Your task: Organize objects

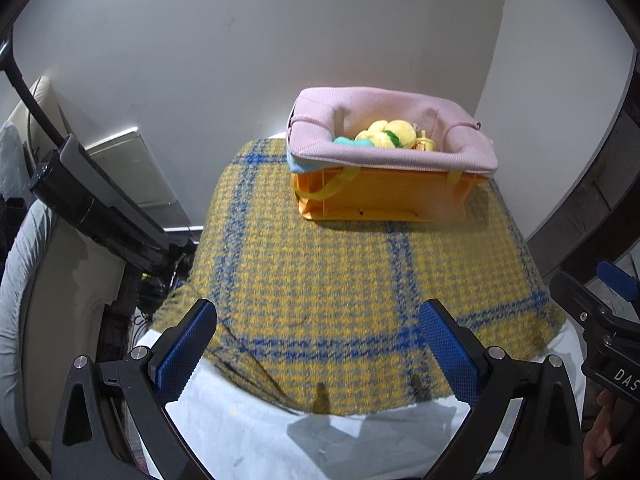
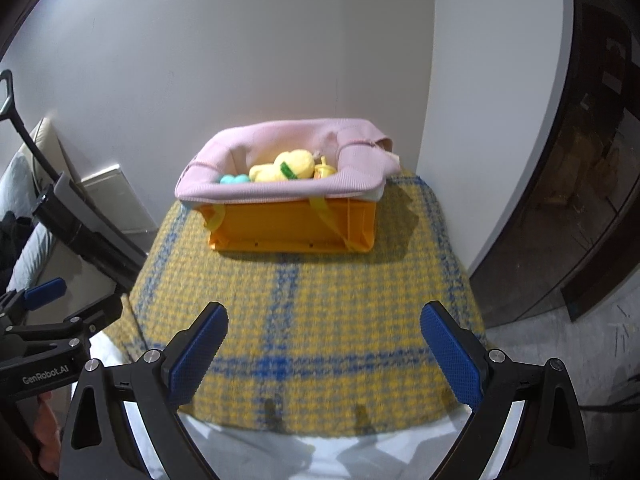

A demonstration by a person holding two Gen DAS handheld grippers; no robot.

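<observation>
An orange plastic crate (image 1: 384, 196) (image 2: 288, 226) lined with pink fabric (image 1: 392, 152) (image 2: 280, 190) stands at the far end of a table covered by a yellow and blue checked cloth (image 1: 320, 280) (image 2: 312, 312). Inside lie a yellow plush toy (image 1: 390, 133) (image 2: 290, 166), a turquoise toy (image 1: 348, 141) (image 2: 232, 179) and a small orange item (image 1: 424, 143) (image 2: 323, 169). My left gripper (image 1: 320, 344) hovers open over the near cloth edge, holding nothing. My right gripper (image 2: 324, 348) is open too, well short of the crate, and shows at the right edge of the left wrist view (image 1: 600, 320).
A white wall (image 1: 240, 60) rises right behind the crate. A black stand or frame (image 1: 92, 200) (image 2: 80, 224) and a pale sofa stand to the left of the table. A dark wooden door frame (image 2: 580, 200) is on the right. White sheet (image 1: 256, 432) shows under the cloth's near edge.
</observation>
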